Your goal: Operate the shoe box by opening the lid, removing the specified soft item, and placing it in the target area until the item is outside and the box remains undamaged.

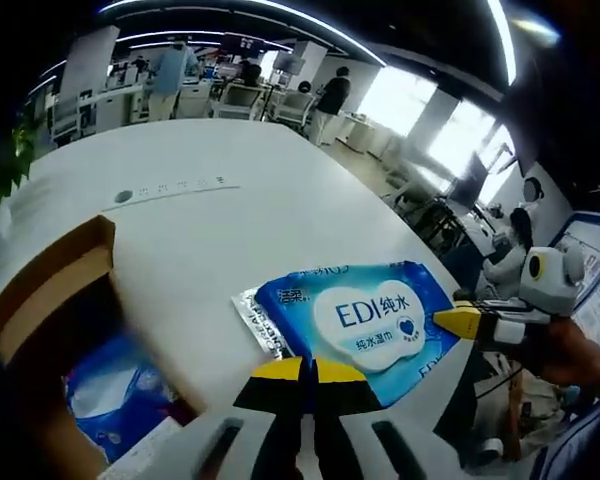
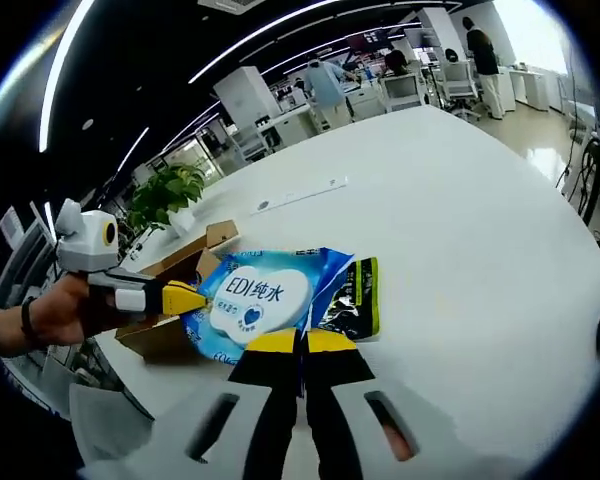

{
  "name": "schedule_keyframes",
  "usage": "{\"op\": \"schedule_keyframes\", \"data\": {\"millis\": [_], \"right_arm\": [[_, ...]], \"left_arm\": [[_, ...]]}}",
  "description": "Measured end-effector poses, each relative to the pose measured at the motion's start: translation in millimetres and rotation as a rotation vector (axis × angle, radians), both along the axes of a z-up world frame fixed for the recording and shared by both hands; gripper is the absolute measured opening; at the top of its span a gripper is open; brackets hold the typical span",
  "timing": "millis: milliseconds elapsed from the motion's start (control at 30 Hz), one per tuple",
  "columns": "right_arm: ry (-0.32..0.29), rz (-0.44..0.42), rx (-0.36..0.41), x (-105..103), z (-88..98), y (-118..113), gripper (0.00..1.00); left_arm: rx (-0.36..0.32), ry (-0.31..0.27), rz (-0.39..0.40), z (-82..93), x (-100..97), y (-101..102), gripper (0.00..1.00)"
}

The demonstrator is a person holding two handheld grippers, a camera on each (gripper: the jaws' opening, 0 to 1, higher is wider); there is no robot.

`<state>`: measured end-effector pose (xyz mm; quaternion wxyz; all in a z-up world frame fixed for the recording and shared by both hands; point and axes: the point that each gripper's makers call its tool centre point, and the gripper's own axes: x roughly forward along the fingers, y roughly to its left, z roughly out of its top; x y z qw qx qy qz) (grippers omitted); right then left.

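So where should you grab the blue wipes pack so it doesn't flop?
Probably the flat crimped end of the wipes pack, the silvery seal facing the cardboard box. It is thin enough for the jaws to pinch, while the puffy middle would likely squash. Come in low along the table from that end, since the pack looks to lie flat on it.

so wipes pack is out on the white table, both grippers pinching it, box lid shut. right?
Not quite: the shoe box is open, and the left gripper view shows another blue packet inside. The rest stands: the wipes pack lies on the white table, with the left gripper and right gripper closed on its edges.
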<state>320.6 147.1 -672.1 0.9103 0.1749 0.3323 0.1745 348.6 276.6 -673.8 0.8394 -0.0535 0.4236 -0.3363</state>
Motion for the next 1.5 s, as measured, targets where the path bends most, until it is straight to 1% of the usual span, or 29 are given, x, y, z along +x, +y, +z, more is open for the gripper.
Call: {"op": "schedule_keyframes", "data": {"millis": [300, 567, 1033, 1233, 1500], "right_arm": [[0.015, -0.007, 0.000, -2.4, -8.6, -7.8, 0.00], [0.020, -0.004, 0.003, 5.4, -11.3, -10.0, 0.00], [0.039, 0.038, -0.014, 32.4, -18.5, -7.9, 0.00], [0.042, 0.070, -0.031, 46.5, -21.8, -5.3, 0.00], [0.045, 0.123, -0.061, 61.7, -29.5, -0.1, 0.00]], "left_arm": [[0.007, 0.014, -0.012, -7.3, -2.1, -7.2, 0.00], [0.007, 0.019, -0.007, -9.6, 5.0, -8.6, 0.00], [-0.005, 0.040, 0.055, -15.4, 23.5, -4.4, 0.00], [-0.008, 0.047, 0.083, -17.3, 31.1, -0.9, 0.01], [0.003, 0.058, 0.118, -25.1, 40.7, 4.0, 0.01]]}}
